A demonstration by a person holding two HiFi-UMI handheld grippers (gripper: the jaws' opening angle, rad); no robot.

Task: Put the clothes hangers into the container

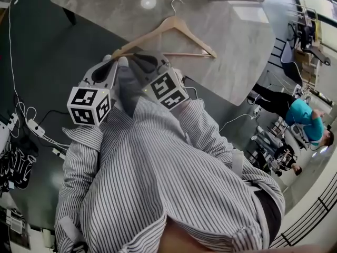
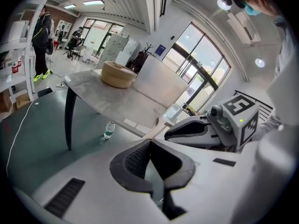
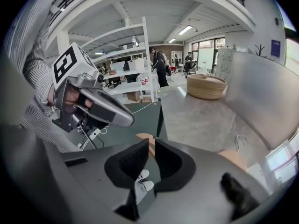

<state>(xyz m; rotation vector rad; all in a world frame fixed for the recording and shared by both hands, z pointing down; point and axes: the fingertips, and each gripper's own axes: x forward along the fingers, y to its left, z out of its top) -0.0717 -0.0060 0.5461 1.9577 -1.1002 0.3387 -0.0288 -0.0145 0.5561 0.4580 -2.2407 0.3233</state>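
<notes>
A wooden clothes hanger [image 1: 169, 29] with a metal hook lies on the marble table [image 1: 247, 46], just beyond both grippers. My left gripper [image 1: 111, 62] and right gripper [image 1: 141, 59] hang side by side over the dark floor at the table's near edge, close to my striped shirt. The left gripper [image 2: 150, 143] is shut and holds nothing. The right gripper [image 3: 152, 143] has a narrow gap between its jaws, also empty; one end of the hanger [image 3: 145, 139] shows beyond it. A round woven basket [image 2: 117, 74] [image 3: 206, 86] stands at the table's far end.
A water bottle [image 2: 108, 129] stands on the floor under the table. A power strip with cables [image 1: 34, 126] lies on the floor at my left. White shelves [image 3: 126, 73] and standing people are beyond the table; a person in teal [image 1: 303, 116] bends at the right.
</notes>
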